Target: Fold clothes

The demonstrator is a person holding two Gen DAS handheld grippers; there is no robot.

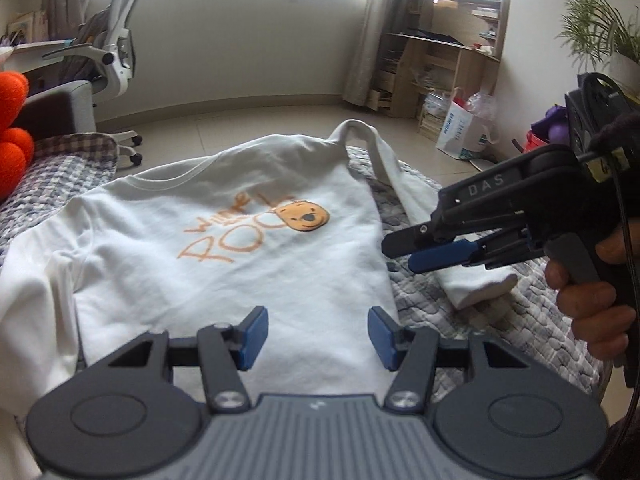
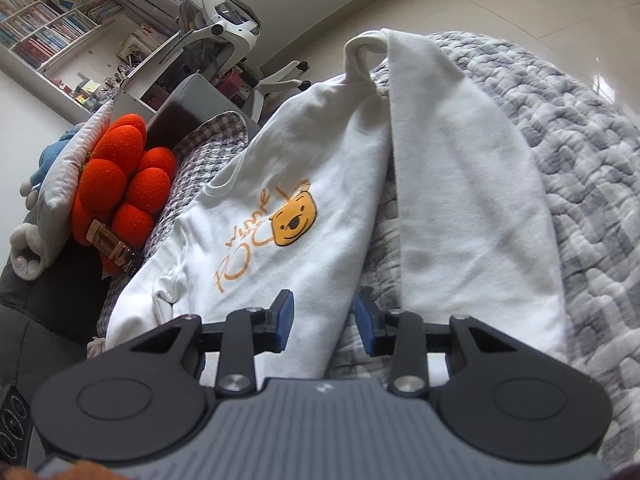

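Observation:
A white sweatshirt (image 1: 240, 280) (image 2: 320, 160) with an orange bear print lies face up on a grey-and-white quilted bedspread (image 1: 532, 320) (image 2: 580, 160). Its right sleeve (image 1: 412, 200) (image 2: 460, 184) is folded down alongside the body. My left gripper (image 1: 318, 334) hangs open just above the sweatshirt's hem, with nothing between its blue pads. My right gripper (image 1: 408, 254) (image 2: 324, 322), held by a person's hand (image 1: 588, 304), hovers open over the gap between the body's side edge and the sleeve. Cloth shows below its pads, but they do not press on it.
An orange plush cushion (image 2: 124, 184) (image 1: 12, 132) and a checked pillow (image 2: 208, 140) sit by the collar end. A white office chair (image 1: 116, 52) (image 2: 224, 20), a wooden shelf unit (image 1: 432, 64), a paper bag (image 1: 464, 132) and a potted plant (image 1: 596, 28) stand on the floor beyond.

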